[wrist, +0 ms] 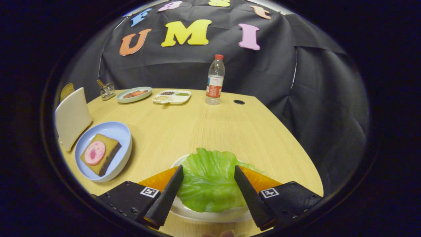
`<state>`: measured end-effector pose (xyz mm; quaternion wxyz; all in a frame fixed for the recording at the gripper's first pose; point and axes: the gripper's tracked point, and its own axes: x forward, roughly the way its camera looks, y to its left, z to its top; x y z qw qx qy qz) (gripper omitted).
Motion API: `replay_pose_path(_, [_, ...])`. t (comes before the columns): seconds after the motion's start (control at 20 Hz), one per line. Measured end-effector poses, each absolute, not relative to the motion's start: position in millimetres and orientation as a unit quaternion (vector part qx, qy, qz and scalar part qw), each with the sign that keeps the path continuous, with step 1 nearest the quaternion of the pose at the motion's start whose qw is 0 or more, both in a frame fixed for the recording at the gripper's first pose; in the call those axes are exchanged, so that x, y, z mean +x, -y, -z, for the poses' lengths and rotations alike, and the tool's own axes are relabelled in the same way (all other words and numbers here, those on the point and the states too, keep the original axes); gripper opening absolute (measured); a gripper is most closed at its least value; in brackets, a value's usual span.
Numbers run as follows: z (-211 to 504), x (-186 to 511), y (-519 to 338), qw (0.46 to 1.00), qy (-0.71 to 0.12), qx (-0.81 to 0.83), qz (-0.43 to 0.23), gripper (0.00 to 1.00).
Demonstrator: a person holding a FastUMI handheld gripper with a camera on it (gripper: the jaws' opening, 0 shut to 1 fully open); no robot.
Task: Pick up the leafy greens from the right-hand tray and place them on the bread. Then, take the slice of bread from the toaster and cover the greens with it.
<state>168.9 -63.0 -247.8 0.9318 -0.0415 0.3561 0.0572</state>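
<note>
The gripper (209, 189) hangs over the near edge of the wooden table (210, 125), its fingers spread wide to either side of the leafy greens (209, 181). The leaf lies flat on a white tray (210, 215) right between the two fingers, its long axis running away from the gripper toward the middle of the table, so the fingers straddle its width. Neither finger looks to be pressing on it yet; I judge they need to drop and close across the leaf.

The bread (100, 154), with a pink round slice on top, sits in a blue plate (111, 131) well off toward the table's left edge. Just behind that plate stands the pale toaster (72, 117). A water bottle (215, 80) stands near the far edge.
</note>
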Motion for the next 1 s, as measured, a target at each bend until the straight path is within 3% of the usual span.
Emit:
replay_pose_path(0.2, [255.1, 173.6, 64.9, 0.926, -0.371, 0.012, -0.073, 0.97])
replay_pose_path(0.3, [256.7, 172.4, 66.0, 0.924, -0.375, 0.006, -0.076, 0.92])
replay_pose_path(0.55, [256.2, 172.9, 62.1, 0.927, -0.362, 0.039, -0.085, 0.11])
replay_pose_path(0.65, [253.3, 174.0, 63.5, 0.928, -0.361, 0.058, -0.079, 0.01])
replay_pose_path(1.0, [182.8, 175.1, 50.4, 0.954, -0.28, 0.075, -0.079, 0.0])
